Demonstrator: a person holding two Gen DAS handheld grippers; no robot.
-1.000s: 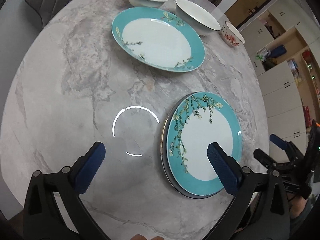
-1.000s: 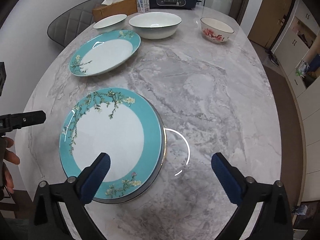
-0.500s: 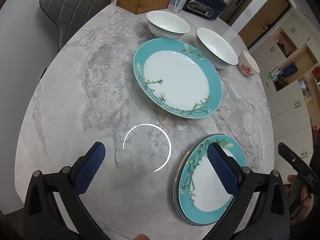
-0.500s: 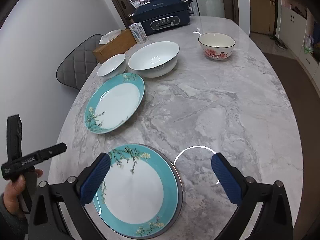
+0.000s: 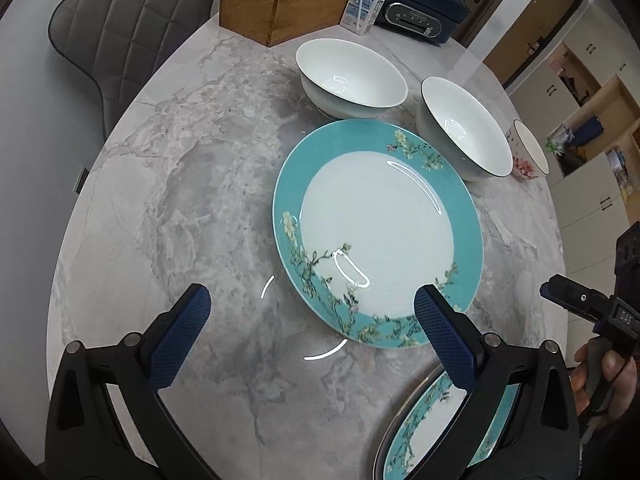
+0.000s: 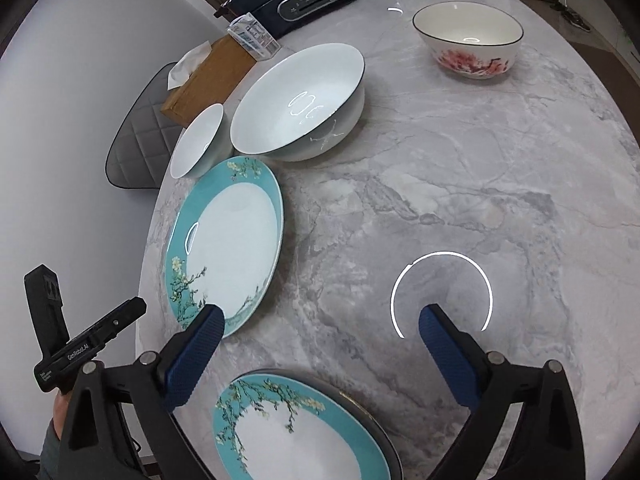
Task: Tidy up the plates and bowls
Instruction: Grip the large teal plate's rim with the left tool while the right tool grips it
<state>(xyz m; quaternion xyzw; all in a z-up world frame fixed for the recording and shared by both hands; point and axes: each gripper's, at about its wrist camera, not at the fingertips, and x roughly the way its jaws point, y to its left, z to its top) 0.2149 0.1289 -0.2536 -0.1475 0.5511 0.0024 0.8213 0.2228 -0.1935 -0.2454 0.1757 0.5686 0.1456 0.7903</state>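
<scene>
A teal-rimmed floral plate (image 5: 380,236) (image 6: 226,246) lies alone on the marble table. My left gripper (image 5: 312,316) hovers open just short of its near rim, holding nothing. A second teal plate (image 5: 448,432) (image 6: 296,428) rests on a dark plate at the near edge. My right gripper (image 6: 320,328) is open above and just beyond that stack, empty. Past the lone plate stand a small white bowl (image 5: 352,78) (image 6: 198,140), a larger white bowl (image 5: 464,128) (image 6: 300,100) and a pink-flowered bowl (image 5: 528,152) (image 6: 468,40).
At the table's far end sit a wooden tissue box (image 5: 280,4), a small milk carton (image 5: 364,6) and a dark blue appliance (image 5: 416,0). A grey quilted chair (image 5: 128,40) stands at the left. Cabinets (image 5: 592,184) line the right wall. Bare marble (image 6: 480,200) spreads right.
Both grippers have moved forward along the table, away from the stacked plate. The lone teal plate and the bowls now look closer. Both grippers stayed open.
</scene>
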